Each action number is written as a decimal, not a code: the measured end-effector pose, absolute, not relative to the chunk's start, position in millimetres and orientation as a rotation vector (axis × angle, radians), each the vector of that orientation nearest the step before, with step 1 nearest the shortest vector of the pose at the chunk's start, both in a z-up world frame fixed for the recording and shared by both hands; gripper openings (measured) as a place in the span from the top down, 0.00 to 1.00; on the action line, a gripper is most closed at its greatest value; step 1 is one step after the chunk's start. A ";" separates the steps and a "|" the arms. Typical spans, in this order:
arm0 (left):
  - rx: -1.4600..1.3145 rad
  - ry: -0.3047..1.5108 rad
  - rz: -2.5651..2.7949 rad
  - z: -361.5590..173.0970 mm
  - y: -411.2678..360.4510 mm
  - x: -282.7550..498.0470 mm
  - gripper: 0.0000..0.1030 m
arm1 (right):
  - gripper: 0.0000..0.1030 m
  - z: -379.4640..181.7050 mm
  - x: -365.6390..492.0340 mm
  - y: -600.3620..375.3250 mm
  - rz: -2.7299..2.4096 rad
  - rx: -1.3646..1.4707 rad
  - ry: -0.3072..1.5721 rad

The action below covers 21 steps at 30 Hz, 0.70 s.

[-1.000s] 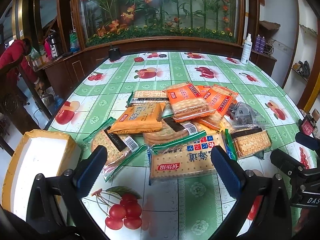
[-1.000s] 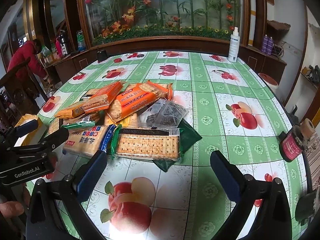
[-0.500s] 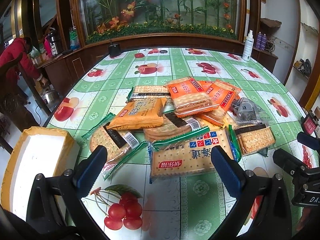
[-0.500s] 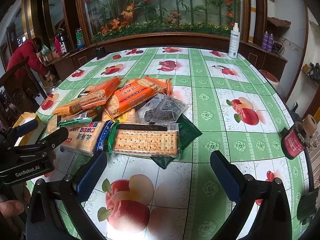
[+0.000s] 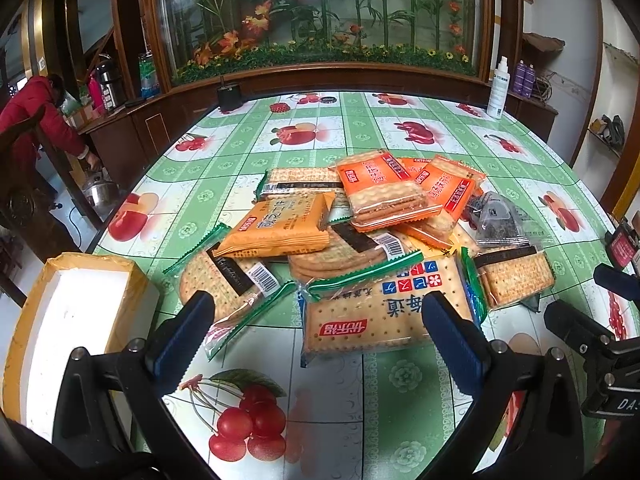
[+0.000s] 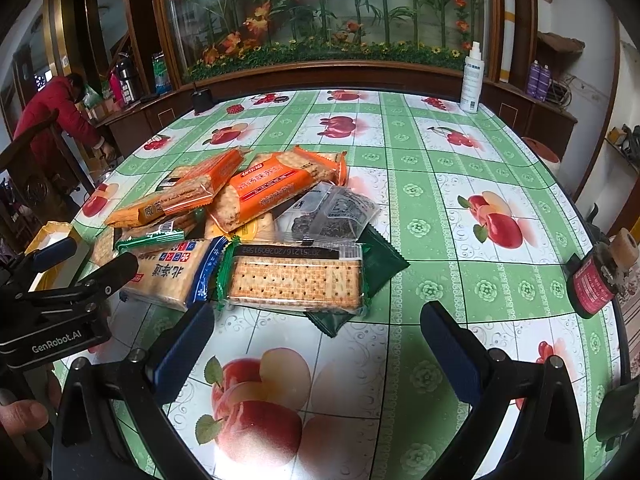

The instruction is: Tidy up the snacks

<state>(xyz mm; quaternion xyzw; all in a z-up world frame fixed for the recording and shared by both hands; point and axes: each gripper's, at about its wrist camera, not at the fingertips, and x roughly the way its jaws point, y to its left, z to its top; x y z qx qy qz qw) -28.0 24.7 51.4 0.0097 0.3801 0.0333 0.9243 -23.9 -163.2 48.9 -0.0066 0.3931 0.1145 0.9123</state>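
A pile of snack packs lies on the fruit-print tablecloth (image 5: 360, 128): orange cracker packs (image 5: 380, 192), a yellow-orange pack (image 5: 280, 224), a blue-trimmed cracker pack (image 5: 380, 312), green-trimmed cracker packs (image 5: 228, 280) and a grey seed bag (image 5: 496, 216). My left gripper (image 5: 316, 332) is open just in front of the blue-trimmed pack, holding nothing. My right gripper (image 6: 316, 340) is open before a square cracker pack (image 6: 296, 280) that lies on a dark green pack (image 6: 380, 260). The blue-trimmed pack (image 6: 176, 276) lies to its left.
An open white foam box with a yellow rim (image 5: 68, 320) sits at the table's left edge. A red tape roll (image 6: 596, 280) lies at the right edge. A white spray bottle (image 6: 472, 80) and a black holder (image 6: 202, 100) stand at the far edge. A person in red (image 5: 36, 120) bends at left.
Both grippers have edged a little forward toward the pile, so the packs look slightly nearer. Both stay open. Nothing on the table has moved.
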 end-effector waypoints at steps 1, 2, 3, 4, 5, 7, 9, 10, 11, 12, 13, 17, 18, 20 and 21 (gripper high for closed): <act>0.023 0.781 0.073 51.4 26.1 -27.5 0.00 | 0.01 49.1 -24.2 -162.7 0.236 -0.019 0.808; 0.022 0.783 0.082 51.6 29.3 -26.6 0.00 | 0.01 49.2 -24.6 -162.5 0.234 -0.025 0.807; 0.016 0.784 0.087 51.8 32.3 -26.0 0.00 | 0.00 49.0 -24.8 -162.4 0.232 -0.030 0.807; 0.010 0.785 0.089 51.6 34.7 -25.4 0.00 | 0.01 48.7 -24.6 -162.5 0.232 -0.033 0.808; 0.000 0.789 0.092 51.2 37.7 -24.7 0.00 | 0.01 48.0 -24.4 -163.1 0.234 -0.031 0.810; -0.010 0.798 0.090 50.0 38.8 -24.2 0.00 | 0.01 46.7 -23.9 -164.6 0.236 -0.024 0.813; -0.009 0.808 0.073 48.5 36.6 -24.1 0.00 | 0.01 45.5 -23.1 -165.8 0.234 -0.022 0.817; -0.003 0.813 0.067 48.1 35.2 -24.5 0.00 | 0.01 44.9 -22.9 -166.0 0.234 -0.021 0.818; 0.004 0.818 0.061 47.9 34.8 -25.4 0.00 | 0.01 44.4 -22.6 -166.1 0.239 -0.017 0.820; 0.010 0.821 0.058 48.0 35.4 -26.7 0.00 | 0.01 44.1 -22.5 -165.8 0.250 -0.010 0.823; 0.017 0.824 0.064 48.0 37.8 -28.1 0.00 | 0.01 44.2 -22.7 -165.2 0.263 -0.004 0.825; 0.014 0.836 0.080 49.7 46.5 -32.5 0.00 | 0.01 49.8 -18.5 -155.2 0.281 -0.028 0.810; 0.017 0.837 0.083 50.3 47.7 -34.0 0.00 | 0.01 52.6 -14.1 -149.8 0.282 -0.051 0.804; 0.036 0.837 0.093 51.6 49.1 -37.2 0.00 | 0.00 55.5 -3.0 -138.6 0.283 -0.098 0.801; 0.042 0.836 0.098 51.9 50.2 -38.8 0.00 | 0.01 55.6 2.8 -132.6 0.287 -0.121 0.804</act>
